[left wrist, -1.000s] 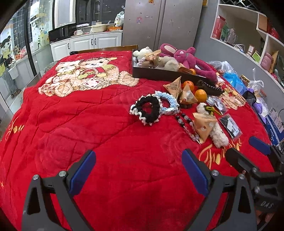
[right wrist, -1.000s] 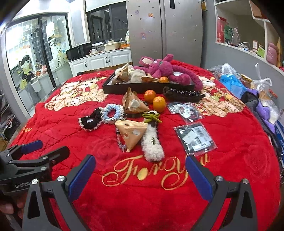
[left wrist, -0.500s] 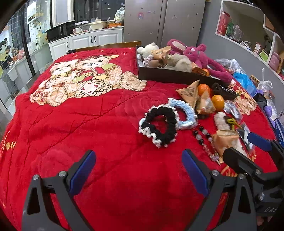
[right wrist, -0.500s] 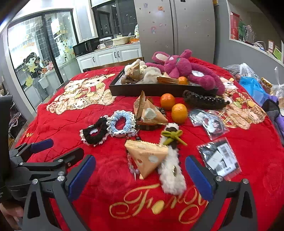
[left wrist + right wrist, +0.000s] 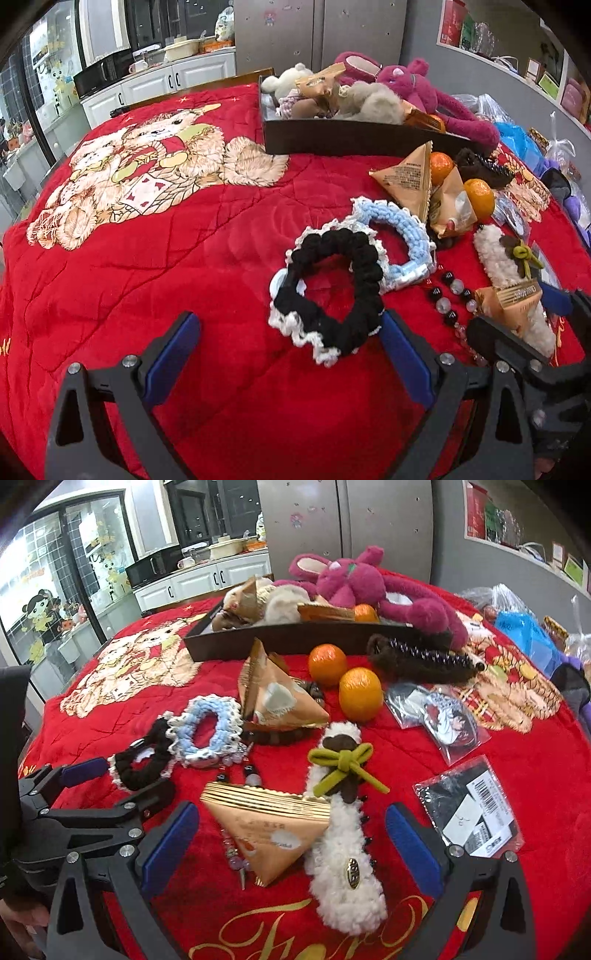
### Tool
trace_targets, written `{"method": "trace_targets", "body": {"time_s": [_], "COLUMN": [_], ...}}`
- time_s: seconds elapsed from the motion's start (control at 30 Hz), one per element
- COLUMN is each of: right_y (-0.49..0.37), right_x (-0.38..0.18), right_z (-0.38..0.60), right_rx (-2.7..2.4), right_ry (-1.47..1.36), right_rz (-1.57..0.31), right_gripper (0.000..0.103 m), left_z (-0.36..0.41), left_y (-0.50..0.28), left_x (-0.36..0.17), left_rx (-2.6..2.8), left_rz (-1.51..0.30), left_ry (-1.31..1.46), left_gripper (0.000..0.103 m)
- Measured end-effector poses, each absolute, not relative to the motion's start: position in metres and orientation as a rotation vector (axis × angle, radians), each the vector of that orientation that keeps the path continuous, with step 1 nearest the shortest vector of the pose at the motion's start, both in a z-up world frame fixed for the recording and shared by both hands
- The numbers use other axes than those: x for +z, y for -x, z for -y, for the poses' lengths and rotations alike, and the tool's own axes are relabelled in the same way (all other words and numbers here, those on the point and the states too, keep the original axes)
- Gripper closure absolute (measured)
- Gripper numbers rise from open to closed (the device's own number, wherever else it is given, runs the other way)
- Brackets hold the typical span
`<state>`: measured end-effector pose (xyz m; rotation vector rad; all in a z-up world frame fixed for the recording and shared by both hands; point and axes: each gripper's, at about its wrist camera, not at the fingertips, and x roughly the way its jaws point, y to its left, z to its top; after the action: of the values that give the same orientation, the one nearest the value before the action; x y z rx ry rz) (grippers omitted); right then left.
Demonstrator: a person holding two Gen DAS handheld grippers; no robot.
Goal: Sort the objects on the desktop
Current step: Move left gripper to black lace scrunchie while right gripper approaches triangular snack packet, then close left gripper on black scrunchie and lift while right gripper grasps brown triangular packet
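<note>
Red plush blanket [image 5: 155, 266], printed with cartoon bears, covers the whole table and gives a soft, yielding bed under everything. On it the left gripper [image 5: 288, 354] stands wide open and empty, its blue pads well apart, with the black scrunchie [image 5: 328, 291] lying just ahead, its near rim between the fingertips and touching or nearly touching the right pad. That scrunchie looks light, soft and squashy, not fragile; a pinch across one side of its ruffled ring should hold, though the jaws may catch blanket pile if they go too low. Its far edge overlaps the blue scrunchie [image 5: 395, 236], so the two may drag together. The right gripper [image 5: 291, 834] is likewise fully open and holds nothing; between its pads lie the triangular snack packet [image 5: 266, 830] and the fluffy white hair clip [image 5: 343, 867], side by side and touching. The packet is likely light and crinkly, best taken across its sealed ridge; the clip is stiff under its fleece. Farther out sit two oranges [image 5: 360, 694], then the dark tray [image 5: 295, 637] already filled with plush toys, probably where sorted things go.
</note>
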<state>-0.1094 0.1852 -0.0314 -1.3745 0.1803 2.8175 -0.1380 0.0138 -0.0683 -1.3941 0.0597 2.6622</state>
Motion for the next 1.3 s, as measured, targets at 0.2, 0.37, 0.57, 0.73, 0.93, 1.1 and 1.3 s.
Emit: {"method": "trace_targets", "body": {"time_s": [0.2, 0.37, 0.57, 0.73, 0.93, 1.1, 1.3], "right_y": [0.114, 0.115, 0.112, 0.108, 0.1, 0.09, 0.076], "right_x": [-0.039, -0.039, -0.037, -0.033, -0.025, -0.012, 0.002], "right_z": [-0.184, -0.179, -0.179, -0.181, -0.179, -0.177, -0.178], "right_rx": [2.809, 2.82, 2.823, 2.829, 2.852, 2.876, 2.903], "right_ry": [1.389, 1.386, 1.373, 1.364, 1.363, 1.333, 1.309], "right_rz": [-0.15, -0.117, -0.096, -0.104, -0.11, -0.113, -0.105], "right_gripper": [0.014, 0.02, 0.034, 0.041, 0.042, 0.042, 0.042], "left_z": [-0.011, -0.013, -0.015, -0.009, -0.005, -0.008, -0.014], "left_y": [0.139, 0.134, 0.128, 0.125, 0.118, 0.106, 0.095], "left_x": [-0.069, -0.068, -0.064, -0.062, -0.057, -0.046, -0.031], "left_rx": [2.673, 2.673, 2.688, 2.68, 2.68, 2.687, 2.69], "left_rz": [-0.045, -0.07, -0.069, -0.014, 0.024, 0.003, 0.002], "left_ry": [1.384, 1.367, 1.341, 1.347, 1.35, 1.318, 1.275], "left_gripper": [0.008, 0.016, 0.053, 0.084, 0.093, 0.098, 0.098]}}
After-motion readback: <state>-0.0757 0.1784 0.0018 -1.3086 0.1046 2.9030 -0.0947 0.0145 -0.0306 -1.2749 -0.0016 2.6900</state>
